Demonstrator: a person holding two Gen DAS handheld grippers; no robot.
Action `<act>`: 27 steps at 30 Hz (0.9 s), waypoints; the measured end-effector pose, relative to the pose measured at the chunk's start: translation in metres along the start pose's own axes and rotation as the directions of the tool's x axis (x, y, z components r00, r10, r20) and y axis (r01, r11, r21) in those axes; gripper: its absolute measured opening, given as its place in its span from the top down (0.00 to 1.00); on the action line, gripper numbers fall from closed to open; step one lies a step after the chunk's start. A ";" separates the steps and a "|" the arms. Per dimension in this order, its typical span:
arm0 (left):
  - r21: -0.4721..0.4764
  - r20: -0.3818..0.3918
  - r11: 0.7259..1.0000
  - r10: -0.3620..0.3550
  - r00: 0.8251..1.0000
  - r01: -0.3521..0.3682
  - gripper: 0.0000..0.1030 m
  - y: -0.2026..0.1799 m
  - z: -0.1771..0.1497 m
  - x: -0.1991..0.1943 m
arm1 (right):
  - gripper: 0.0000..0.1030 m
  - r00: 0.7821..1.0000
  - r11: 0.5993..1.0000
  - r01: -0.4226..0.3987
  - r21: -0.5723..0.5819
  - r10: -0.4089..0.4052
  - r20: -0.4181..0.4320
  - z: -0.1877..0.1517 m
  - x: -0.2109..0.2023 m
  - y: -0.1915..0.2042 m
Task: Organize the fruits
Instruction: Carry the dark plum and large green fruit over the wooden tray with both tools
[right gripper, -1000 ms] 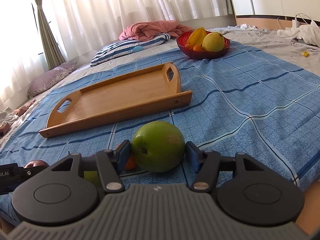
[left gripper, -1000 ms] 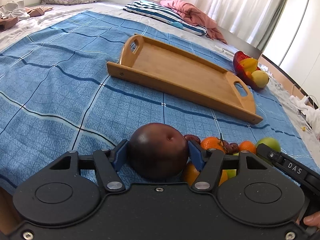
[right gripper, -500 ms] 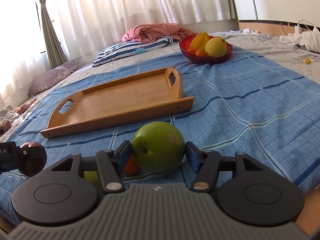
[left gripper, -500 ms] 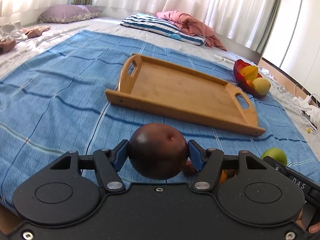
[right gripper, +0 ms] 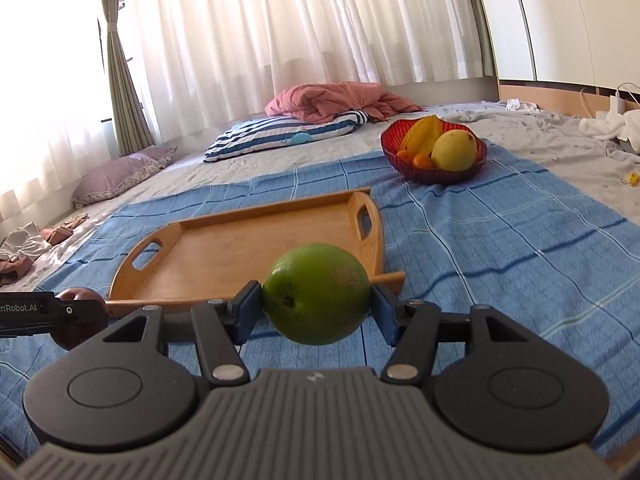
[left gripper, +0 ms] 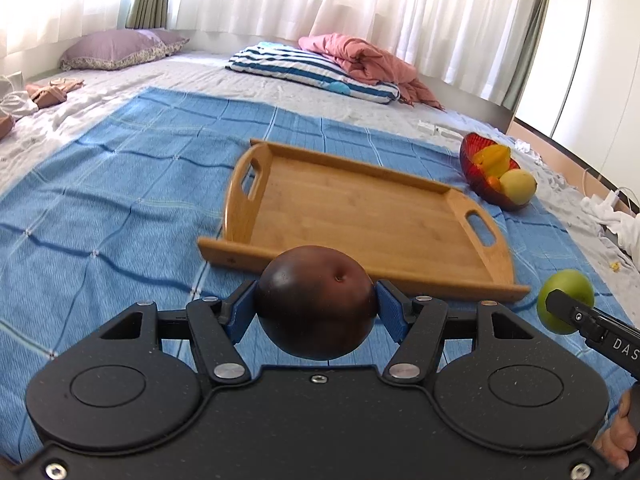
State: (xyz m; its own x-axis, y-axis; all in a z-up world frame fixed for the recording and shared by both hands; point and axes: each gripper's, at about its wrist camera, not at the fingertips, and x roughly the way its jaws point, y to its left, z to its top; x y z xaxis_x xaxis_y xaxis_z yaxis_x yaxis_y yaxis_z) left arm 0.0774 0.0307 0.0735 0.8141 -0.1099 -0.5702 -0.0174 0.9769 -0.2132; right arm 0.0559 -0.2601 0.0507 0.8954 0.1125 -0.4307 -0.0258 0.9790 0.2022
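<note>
Left hand-held gripper [left gripper: 316, 307] clamps a round, glossy dark-brown fruit [left gripper: 315, 302] between blue pads, held clear above the blue checked bedspread [left gripper: 120, 200]. Right hand-held gripper [right gripper: 317, 307] clamps a smooth green fruit [right gripper: 317, 299] likewise. Beyond both lies a bare rectangular wooden tray [left gripper: 360, 216] with cut-out handles. A red ribbed bowl [right gripper: 434, 174] holds yellow and orange fruit.

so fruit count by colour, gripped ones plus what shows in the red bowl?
Dark brown: 1, the dark fruit in the left gripper
Green: 1, the green fruit in the right gripper
Yellow: 2, star fruit and round yellow fruit in the red bowl
Orange: 2, small oranges in the bowl
Total: 6
</note>
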 end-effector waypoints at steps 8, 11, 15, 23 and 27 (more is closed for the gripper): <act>-0.012 0.025 1.000 -0.007 1.000 0.008 0.40 0.003 0.024 0.002 | 0.40 1.000 1.000 -0.004 -0.004 0.004 0.020 0.023 0.014 0.002; -0.007 0.035 1.000 -0.006 0.999 0.006 0.40 0.003 0.033 0.004 | 0.40 1.000 1.000 -0.002 -0.011 0.002 0.026 0.033 0.020 0.003; -0.021 0.031 0.999 -0.031 0.999 0.032 0.40 0.002 0.044 0.010 | 0.40 1.000 1.000 -0.007 -0.014 0.008 0.022 0.044 0.031 0.003; -0.005 0.030 0.999 -0.045 0.999 0.045 0.40 -0.007 0.067 0.031 | 0.40 1.000 1.000 -0.010 -0.024 0.010 0.016 0.073 0.057 0.001; -0.008 0.023 0.999 -0.046 0.999 0.046 0.40 -0.009 0.076 0.046 | 0.40 1.000 0.998 -0.008 -0.055 0.009 0.014 0.083 0.069 0.007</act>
State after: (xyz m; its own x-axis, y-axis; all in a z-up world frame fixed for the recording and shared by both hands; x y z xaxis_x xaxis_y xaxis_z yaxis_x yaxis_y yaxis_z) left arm 0.1590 0.0306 0.1100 0.8272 -0.1507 -0.5413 0.0160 0.9693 -0.2454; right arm 0.1545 -0.2598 0.0956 0.9015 0.1186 -0.4163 -0.0572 0.9859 0.1570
